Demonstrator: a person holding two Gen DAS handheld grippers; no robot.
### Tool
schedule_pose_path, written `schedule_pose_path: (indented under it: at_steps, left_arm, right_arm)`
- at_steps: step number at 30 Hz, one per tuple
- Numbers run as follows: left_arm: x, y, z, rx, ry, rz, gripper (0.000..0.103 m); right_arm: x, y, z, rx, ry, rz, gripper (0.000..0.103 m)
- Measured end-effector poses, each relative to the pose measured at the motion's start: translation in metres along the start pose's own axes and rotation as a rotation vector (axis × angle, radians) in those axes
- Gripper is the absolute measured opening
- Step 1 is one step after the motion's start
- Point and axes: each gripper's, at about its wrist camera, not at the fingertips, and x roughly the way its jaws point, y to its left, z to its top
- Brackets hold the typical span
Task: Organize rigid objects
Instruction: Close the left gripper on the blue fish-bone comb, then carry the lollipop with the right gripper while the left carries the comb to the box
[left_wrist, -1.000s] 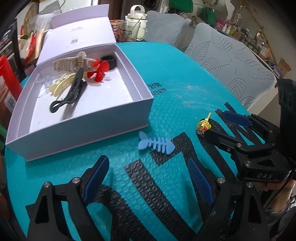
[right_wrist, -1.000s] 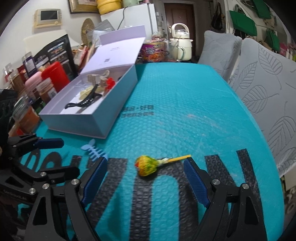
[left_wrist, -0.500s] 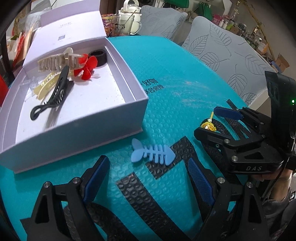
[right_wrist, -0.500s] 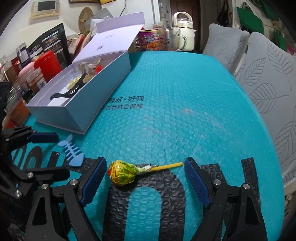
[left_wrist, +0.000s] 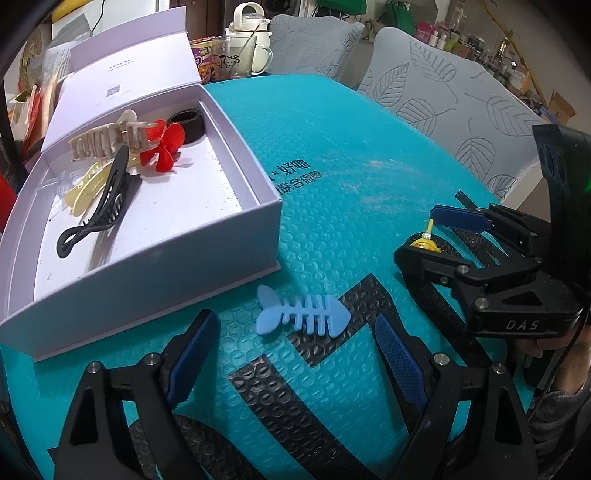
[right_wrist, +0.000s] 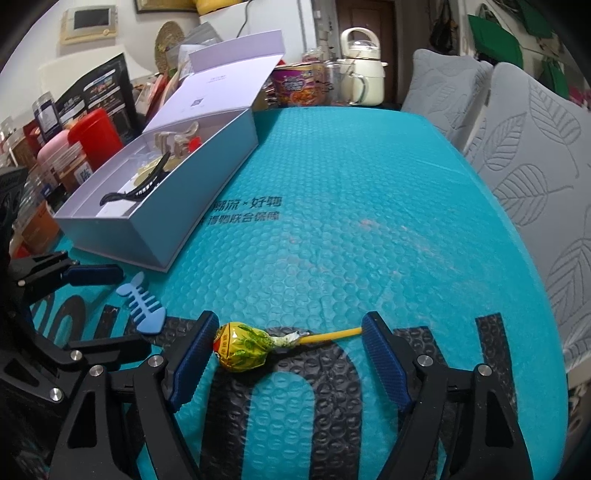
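Your right gripper (right_wrist: 288, 343) straddles lollipop (right_wrist: 242, 350) on teal mat (right_wrist: 332, 221); jaws have just been closing, left pad seemingly touching candy head, stick tip at right pad, not clamped. Your left gripper (left_wrist: 295, 354) spread, blue fishbone clip (left_wrist: 303, 315) just beyond fingertips, near white box (left_wrist: 236, 236).

We count one open white box (left_wrist: 236, 236) on the teal mat (left_wrist: 351, 155); inside it three hair clips, one red flower piece (left_wrist: 164, 149) and one black ring (left_wrist: 186, 122); outside, one blue fishbone clip (left_wrist: 303, 314), one lollipop (right_wrist: 243, 345); two grippers.
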Motion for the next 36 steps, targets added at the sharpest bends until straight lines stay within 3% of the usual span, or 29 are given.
schedule_pose_path:
  at_steps: [6,10,12,17,36]
  left_arm:
    - [0.003,-0.007,0.002,0.034,-0.010,0.022,0.088]
    - [0.009,-0.020,0.000,0.106,-0.037,0.086,0.088]
    - [0.008,-0.020,0.000,0.107,-0.045,0.073,0.082]
    - [0.006,-0.019,0.003,0.121,-0.067,0.061,0.056]
    - [-0.017,-0.013,-0.002,0.078,-0.094,0.035,0.055]
  right_arm:
    - [-0.013,-0.007,-0.007,0.026,-0.017,-0.013,0.080]
    - [-0.018,-0.012,-0.010,0.055,-0.025,0.002,0.080]
    - [-0.020,-0.015,-0.010,0.068,-0.033,0.005,0.080]
    - [-0.021,-0.019,-0.013,0.083,-0.028,0.004,0.080]
    - [-0.031,-0.005,-0.012,0.069,-0.052,0.011,0.080]
